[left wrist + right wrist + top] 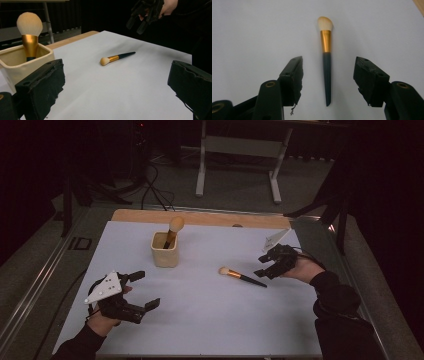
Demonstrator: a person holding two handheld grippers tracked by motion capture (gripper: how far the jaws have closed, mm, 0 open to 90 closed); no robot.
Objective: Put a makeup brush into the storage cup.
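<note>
At the near left of the white bench (210,320), the left hand-held gripper (142,290) rests low over the surface in a person's hand, its jaws spread wide with nothing between them. Farther back and a little to the right, a cream square cup (164,251) stands upright toward the far side of the bench, holding a large powder brush (173,230) with a gold ferrule and a pale round head that leans out over the rim. Right of centre, a small makeup brush (242,277) lies flat on the bare bench, its pale bristles pointing left and its dark handle pointing right and slightly nearer. At the far right, the right hand-held gripper (266,266) hovers just beside the handle end, jaws parted and empty; its own camera looks along the brush (326,62), which lies between the two open jaws without touching either.
</note>
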